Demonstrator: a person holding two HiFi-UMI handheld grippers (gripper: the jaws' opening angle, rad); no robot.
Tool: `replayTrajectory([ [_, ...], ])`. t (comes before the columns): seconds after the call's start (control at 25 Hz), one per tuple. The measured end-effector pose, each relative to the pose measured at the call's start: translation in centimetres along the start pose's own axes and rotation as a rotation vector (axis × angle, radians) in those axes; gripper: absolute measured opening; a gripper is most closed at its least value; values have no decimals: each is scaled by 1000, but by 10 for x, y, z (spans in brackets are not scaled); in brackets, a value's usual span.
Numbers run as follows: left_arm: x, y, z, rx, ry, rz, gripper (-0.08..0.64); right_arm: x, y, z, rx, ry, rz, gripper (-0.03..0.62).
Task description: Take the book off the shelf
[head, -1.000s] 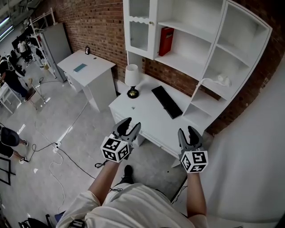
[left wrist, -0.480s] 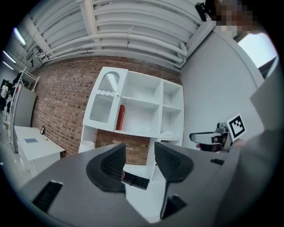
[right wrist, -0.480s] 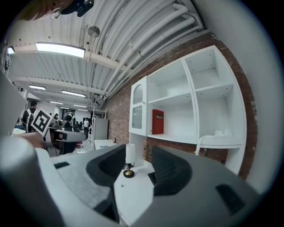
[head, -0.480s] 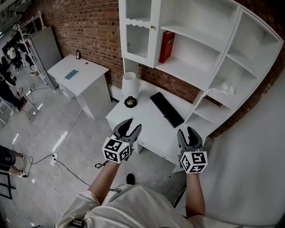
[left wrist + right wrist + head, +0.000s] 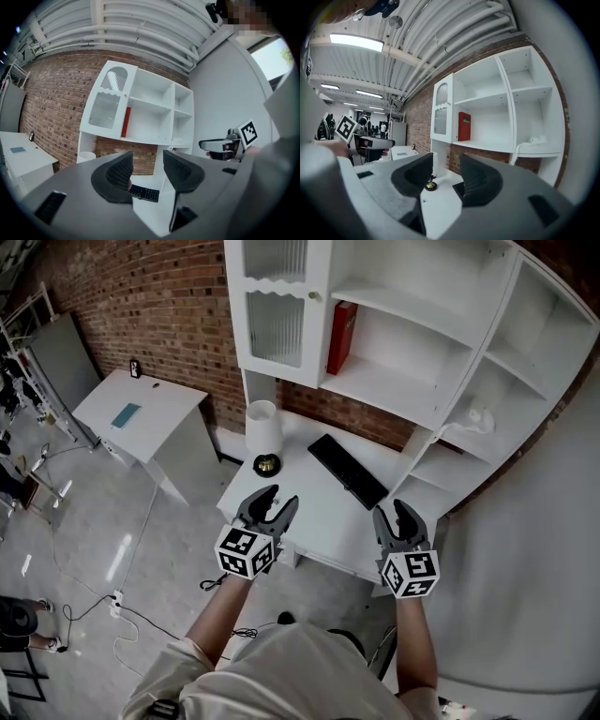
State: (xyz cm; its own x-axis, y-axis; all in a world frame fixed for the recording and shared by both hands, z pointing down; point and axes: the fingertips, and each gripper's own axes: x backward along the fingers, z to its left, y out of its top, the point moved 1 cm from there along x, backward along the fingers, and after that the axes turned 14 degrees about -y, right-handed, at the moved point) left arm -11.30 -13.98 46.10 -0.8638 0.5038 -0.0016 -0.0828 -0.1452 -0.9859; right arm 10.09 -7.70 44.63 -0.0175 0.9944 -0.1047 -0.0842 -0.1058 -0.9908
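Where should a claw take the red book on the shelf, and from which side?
Probably its front upright edge, coming from the open front of the shelf. The red book stands upright at the left end, close beside the glass-door cabinet, so only that narrow edge and its right face look reachable.

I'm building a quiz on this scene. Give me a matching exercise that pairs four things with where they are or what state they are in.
Things:
1. book
2. lamp
3. keyboard
4. left gripper

Places or states:
A. lying flat on the desk
B. jaws apart, nothing between them
C. upright on a shelf
D. standing upright on the desk

Pairs: 1-C, 2-D, 3-A, 4-B
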Motion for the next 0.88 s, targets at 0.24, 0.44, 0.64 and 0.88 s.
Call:
replayTrajectory([
  [0.24,-2,0,20,9,-39,-5,184,-15,2,18,23,-14,9,167],
  [0.44,-3,3,33,11,-47,-5,184,-27,8,22,19,-22,9,167],
  [0.64,-10,1,45,21,-39,2,184,-45,9,23,18,-8,13,167],
  [0.88,-35,-1,58,22,-24,14,184,-77,10,9,7,15,1,167],
])
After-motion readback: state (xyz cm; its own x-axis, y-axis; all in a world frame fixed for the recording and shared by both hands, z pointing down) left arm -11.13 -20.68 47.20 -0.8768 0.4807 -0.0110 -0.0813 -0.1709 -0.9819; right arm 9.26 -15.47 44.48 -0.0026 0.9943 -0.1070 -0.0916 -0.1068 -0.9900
